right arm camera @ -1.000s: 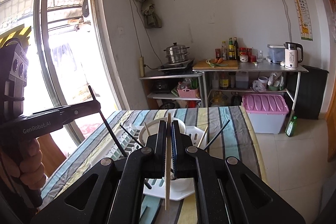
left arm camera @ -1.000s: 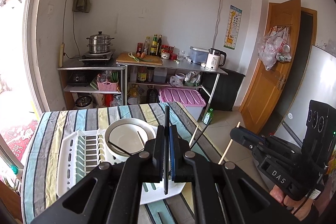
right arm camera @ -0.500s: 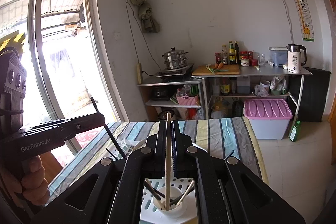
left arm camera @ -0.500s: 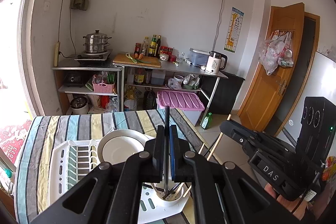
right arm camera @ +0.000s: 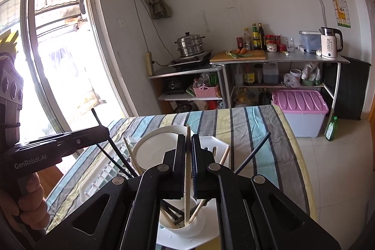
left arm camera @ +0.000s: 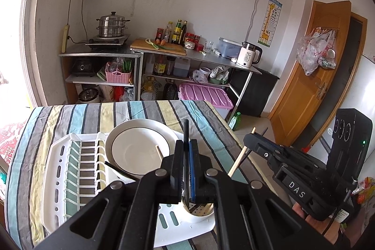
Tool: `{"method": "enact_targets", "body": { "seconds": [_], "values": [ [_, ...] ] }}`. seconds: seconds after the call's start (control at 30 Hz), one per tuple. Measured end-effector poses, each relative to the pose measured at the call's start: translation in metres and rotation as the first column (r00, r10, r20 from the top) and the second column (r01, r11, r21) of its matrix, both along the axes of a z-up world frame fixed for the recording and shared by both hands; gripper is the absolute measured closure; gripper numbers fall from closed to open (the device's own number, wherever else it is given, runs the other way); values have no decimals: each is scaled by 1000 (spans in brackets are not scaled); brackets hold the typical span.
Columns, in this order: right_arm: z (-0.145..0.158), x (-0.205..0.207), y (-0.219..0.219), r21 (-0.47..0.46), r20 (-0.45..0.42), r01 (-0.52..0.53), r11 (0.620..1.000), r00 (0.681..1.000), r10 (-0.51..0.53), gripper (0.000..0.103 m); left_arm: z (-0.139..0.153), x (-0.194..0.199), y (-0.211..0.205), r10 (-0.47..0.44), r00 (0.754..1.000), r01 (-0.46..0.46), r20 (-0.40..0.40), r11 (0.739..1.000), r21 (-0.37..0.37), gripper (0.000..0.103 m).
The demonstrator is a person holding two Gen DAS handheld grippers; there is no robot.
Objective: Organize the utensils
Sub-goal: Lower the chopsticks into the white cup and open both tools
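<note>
My left gripper [left arm camera: 186,144] is shut on a black chopstick [left arm camera: 186,132], its lower end over the white utensil cup [left arm camera: 199,214] at the corner of the white dish rack [left arm camera: 70,179]. My right gripper [right arm camera: 188,139] is shut on a wooden chopstick [right arm camera: 187,168] whose lower end reaches into the same cup [right arm camera: 182,229]. Several black and wooden chopsticks lean in the cup. The right gripper also shows in the left wrist view [left arm camera: 248,139], and the left gripper in the right wrist view [right arm camera: 103,130].
A white plate [left arm camera: 140,151] stands in the rack. The rack sits on a table with a striped cloth [left arm camera: 117,111], whose right edge drops to a tiled floor. Kitchen shelves, a pink bin and a wooden door stand beyond.
Both grippers swung over the utensil cup and tilted down. The wooden chopstick's lower end now reaches into the cup, and the black one hangs over it.
</note>
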State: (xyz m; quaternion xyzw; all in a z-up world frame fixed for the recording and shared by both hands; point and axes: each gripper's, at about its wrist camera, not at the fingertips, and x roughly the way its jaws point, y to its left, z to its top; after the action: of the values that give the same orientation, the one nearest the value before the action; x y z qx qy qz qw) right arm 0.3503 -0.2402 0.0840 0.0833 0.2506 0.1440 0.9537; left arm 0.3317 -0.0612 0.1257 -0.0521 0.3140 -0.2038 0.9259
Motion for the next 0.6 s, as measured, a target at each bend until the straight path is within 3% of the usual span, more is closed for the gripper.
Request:
{"method": "enact_targets", "body": {
  "seconds": [0.47,0.6],
  "values": [
    [-9,-1,-13,-7,-48,20,1000,999,-20,98,-7,-4,10,47,999,-48,11,998,36,97],
    [-8,-6,-15,-7,-44,18,1000,999,-18,89,-8,-8,10,43,999,-44,15,998,42,97]
  ]
}}
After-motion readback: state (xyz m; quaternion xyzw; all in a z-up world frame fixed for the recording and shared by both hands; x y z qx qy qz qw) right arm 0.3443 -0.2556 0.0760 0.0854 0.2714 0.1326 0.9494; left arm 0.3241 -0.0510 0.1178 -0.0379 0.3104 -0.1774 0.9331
